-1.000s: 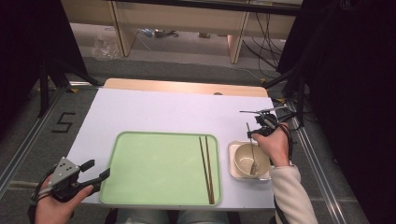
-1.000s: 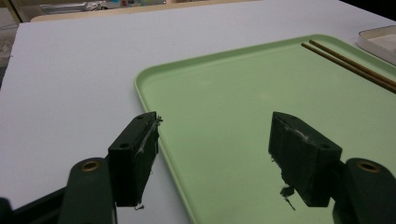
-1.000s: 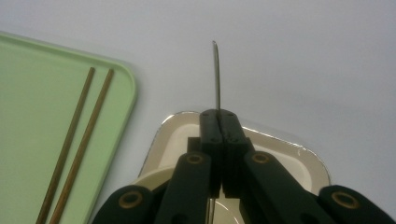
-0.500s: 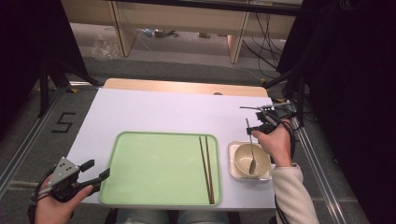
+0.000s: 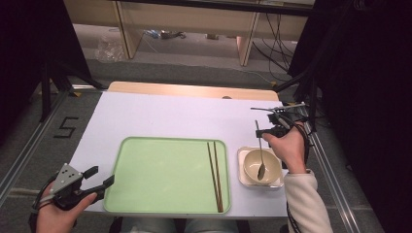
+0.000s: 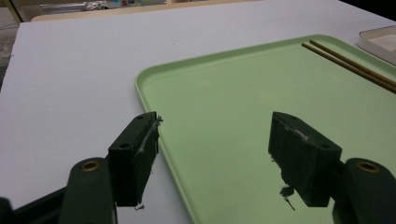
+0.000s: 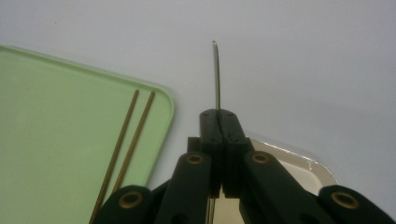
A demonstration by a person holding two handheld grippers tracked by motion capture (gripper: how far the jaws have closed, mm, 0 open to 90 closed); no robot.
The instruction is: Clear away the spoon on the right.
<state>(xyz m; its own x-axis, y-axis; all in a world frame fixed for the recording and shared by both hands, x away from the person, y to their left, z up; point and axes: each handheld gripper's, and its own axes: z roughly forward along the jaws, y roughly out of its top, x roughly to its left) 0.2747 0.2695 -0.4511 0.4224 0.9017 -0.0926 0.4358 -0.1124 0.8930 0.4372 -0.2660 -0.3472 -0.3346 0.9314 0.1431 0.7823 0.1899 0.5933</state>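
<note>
Right gripper view puts my own jaws nearest the lens, pressed together on the thin metal handle of the spoon [image 7: 216, 74], whose tip stands straight out past the pads. Below them sits the pale square dish [image 7: 299, 161], and off to one side the corner of the green tray [image 7: 70, 121] with the chopsticks [image 7: 133, 130] lying on it.

From the high view, starting at the near edge of the table [image 5: 160, 114]: my left gripper [image 5: 99, 179] rests just off the tray's near left corner, jaws apart with nothing between them, idle. The chopsticks [image 5: 215, 174] lie side by side along the tray's right edge. Just right of the tray, near the table's near right corner, stands the dish [image 5: 243, 167] with the bowl [image 5: 252, 167] in it. The spoon [image 5: 260, 150] hangs from my right gripper [image 5: 265, 131], its scoop end down inside the bowl and its handle rising away from me.

I judge the step in hand to be lifting the spoon out of the bowl, probably to set it on the tray. To do it well I should draw straight up until the scoop clears the rim before moving sideways, otherwise I may drag the bowl along. My grip is high on a slim handle, so the spoon could swing; slow travel and firm pressure matter. Then I'd lay it beside the chopsticks without touching them.
</note>
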